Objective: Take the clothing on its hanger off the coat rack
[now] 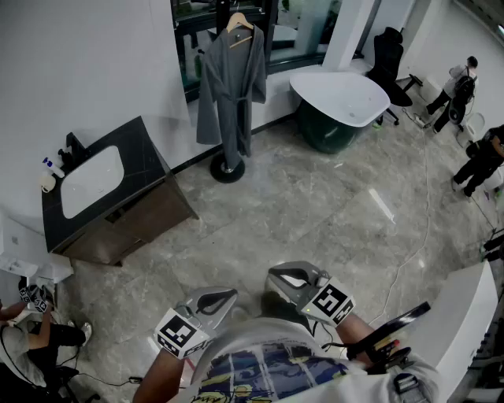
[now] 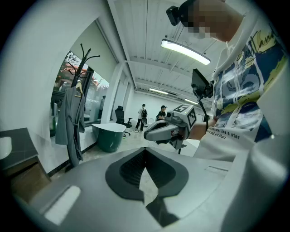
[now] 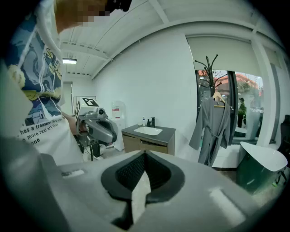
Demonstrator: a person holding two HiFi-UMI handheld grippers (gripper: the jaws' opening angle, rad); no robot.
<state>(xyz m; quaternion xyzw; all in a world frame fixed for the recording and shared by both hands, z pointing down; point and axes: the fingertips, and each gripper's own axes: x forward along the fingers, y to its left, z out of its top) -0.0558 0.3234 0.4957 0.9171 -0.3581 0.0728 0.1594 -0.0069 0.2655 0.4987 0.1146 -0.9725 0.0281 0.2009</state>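
Vanity [image 1: 150,153]: far ahead and left of our left fingers, against the white wall. Its front corner juts toward the open floor.
Left gripper [image 2: 145,154]: we hold it close to our chest. Its fingers are pressed fully together with nothing between them.
Floor [image 1: 315,212]: bare grey marble runs from our fingertips to the rack, a wide lane between the vanity's edge and the tub.
Robe [image 1: 231,86]: grey, on a wooden hanger [image 1: 239,22] on the coat rack [image 1: 227,168]. It is straight ahead and well apart from both pairs of fingers, its hem just above the rack's round base.
Right gripper [image 3: 145,156]: just beside the left one, fingers closed tight and empty.
Bathtub [image 1: 339,98]: far ahead and right of our right fingers. Its white rim is near the rack's base but apart from it.
Cable [image 1: 417,236]: a thin line along the floor, right of our right fingers.
White curved surface [image 1: 465,315]: its edge is near, to the right of our right fingers.
People [image 1: 457,83]: far right beyond the tub, well apart from us.
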